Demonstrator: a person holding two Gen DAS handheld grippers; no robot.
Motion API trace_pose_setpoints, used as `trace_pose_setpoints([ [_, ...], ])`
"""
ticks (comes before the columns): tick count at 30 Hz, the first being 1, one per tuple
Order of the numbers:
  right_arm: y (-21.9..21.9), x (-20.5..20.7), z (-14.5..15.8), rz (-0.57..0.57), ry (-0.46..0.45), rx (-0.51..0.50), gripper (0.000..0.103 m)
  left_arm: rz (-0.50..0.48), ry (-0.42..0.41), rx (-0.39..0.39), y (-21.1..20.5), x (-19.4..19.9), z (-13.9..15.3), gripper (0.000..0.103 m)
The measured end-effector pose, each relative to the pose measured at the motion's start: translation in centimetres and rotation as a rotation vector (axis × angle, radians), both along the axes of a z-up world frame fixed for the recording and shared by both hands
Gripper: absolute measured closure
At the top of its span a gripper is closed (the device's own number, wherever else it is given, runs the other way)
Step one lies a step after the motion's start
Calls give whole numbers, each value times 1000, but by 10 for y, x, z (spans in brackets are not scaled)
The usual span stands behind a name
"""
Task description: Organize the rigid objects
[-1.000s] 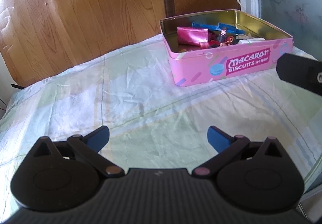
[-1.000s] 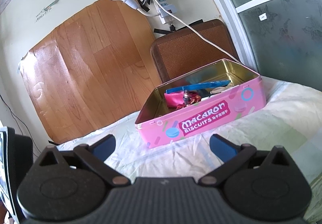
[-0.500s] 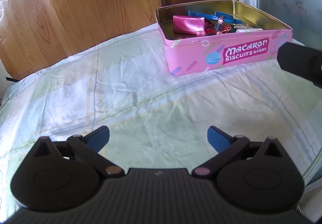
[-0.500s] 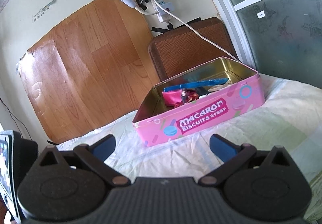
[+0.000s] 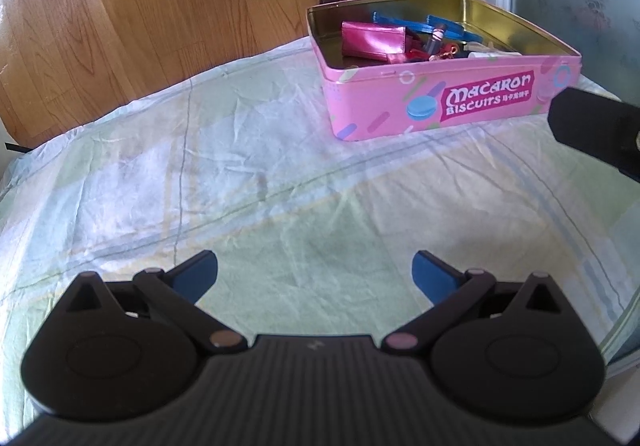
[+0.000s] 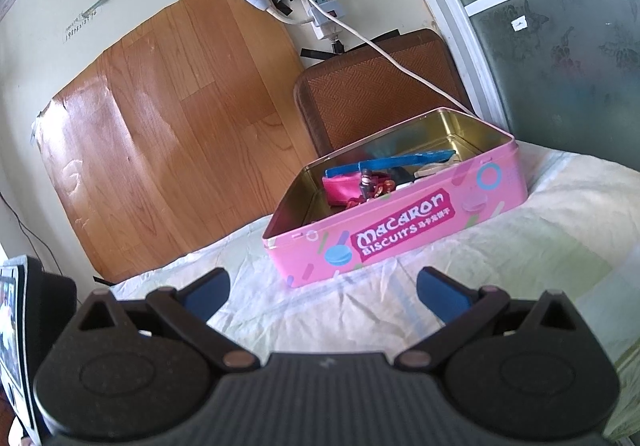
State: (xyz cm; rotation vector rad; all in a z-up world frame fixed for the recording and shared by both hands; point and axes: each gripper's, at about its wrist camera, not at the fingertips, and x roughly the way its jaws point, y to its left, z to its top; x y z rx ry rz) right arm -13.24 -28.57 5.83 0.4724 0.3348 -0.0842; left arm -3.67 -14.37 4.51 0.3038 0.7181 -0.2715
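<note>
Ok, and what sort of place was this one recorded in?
Probably a room in a home, not a lab. A pink biscuit tin of small items sits on a wrinkled cloth-covered surface, and a power strip is taped to the wall beside a frosted glass door.
</note>
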Motion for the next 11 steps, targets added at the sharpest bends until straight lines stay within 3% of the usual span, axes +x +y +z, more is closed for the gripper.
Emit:
trace_pose_setpoints([
  [11, 0, 3, -2, 8, 8, -6, 0, -19, -6, -40, 5, 1, 3, 0],
])
